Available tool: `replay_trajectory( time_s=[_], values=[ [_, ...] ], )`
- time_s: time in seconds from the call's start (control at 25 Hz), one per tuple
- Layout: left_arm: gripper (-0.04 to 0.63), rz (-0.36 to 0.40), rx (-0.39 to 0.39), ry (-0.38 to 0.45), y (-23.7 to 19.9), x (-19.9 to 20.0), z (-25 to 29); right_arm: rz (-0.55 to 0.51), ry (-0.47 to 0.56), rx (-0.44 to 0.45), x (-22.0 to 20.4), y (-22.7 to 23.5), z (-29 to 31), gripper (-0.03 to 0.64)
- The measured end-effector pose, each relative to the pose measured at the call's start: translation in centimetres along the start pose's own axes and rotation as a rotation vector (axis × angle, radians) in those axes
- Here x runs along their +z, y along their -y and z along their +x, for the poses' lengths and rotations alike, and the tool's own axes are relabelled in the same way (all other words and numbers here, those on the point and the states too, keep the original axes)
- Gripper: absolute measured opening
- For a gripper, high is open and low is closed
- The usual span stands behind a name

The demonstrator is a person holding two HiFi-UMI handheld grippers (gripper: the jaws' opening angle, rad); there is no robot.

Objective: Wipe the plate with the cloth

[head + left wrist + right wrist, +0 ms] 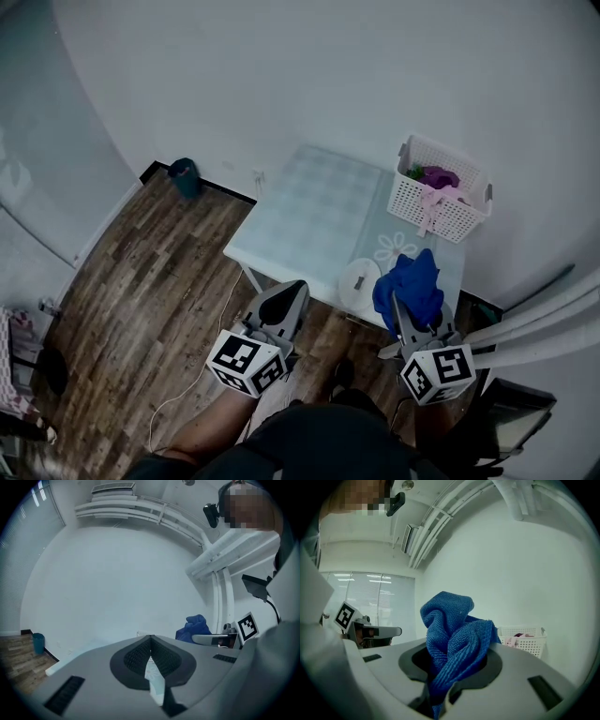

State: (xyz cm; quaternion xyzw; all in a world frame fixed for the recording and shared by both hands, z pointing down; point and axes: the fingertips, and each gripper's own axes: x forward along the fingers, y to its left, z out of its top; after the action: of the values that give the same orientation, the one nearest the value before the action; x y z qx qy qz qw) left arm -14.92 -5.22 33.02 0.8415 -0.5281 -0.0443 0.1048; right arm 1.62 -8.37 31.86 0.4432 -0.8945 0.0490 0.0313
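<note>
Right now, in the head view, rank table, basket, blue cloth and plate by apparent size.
1. table
2. basket and blue cloth look alike; the blue cloth is nearer the camera, so unranked
3. plate

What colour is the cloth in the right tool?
Blue; the cloth shows best in the right gripper view.

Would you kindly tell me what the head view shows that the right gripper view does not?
Only the head view shows the white plate near the front edge of the table, along with the wooden floor and a teal bin by the wall. Only the right gripper view shows the window blinds and the ceiling rails. Both views show the blue cloth gripped in the right claw, the white basket, and the left claw, which is empty.
</note>
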Motion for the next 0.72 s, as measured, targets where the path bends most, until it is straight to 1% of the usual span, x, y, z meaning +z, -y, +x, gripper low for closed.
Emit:
replay_trajectory(
  time_s=[0.08, 0.2, 0.32, 0.56, 0.72],
  values=[
    [0.009, 0.014, 0.004, -0.006, -0.3, 0.2, 2.3, 0.010, 0.000, 0.005, 0.0, 1.8, 1.3, 0.135],
    [0.008, 0.014, 0.021, -0.013, -0.6, 0.4, 5.4, 0.032, -0.009, 0.017, -0.1, 4.4, 2.9, 0.135],
    [0.009, 0.038, 0.035, -0.025, -0.9, 0.4, 8.6, 0.055, -0.004, 0.035, 0.3, 6.8, 4.8, 0.135],
    [0.009, 0.047, 0.073, -0.060, -1.1, 0.2, 12.9, 0.056, 0.007, 0.101, 0.7, 9.7, 7.6, 0.135],
    [0.009, 0.059, 0.073, -0.101, -1.9, -0.6, 15.1, 0.073, -0.031, 0.118, -0.8, 11.1, 9.8, 0.135]
  ],
)
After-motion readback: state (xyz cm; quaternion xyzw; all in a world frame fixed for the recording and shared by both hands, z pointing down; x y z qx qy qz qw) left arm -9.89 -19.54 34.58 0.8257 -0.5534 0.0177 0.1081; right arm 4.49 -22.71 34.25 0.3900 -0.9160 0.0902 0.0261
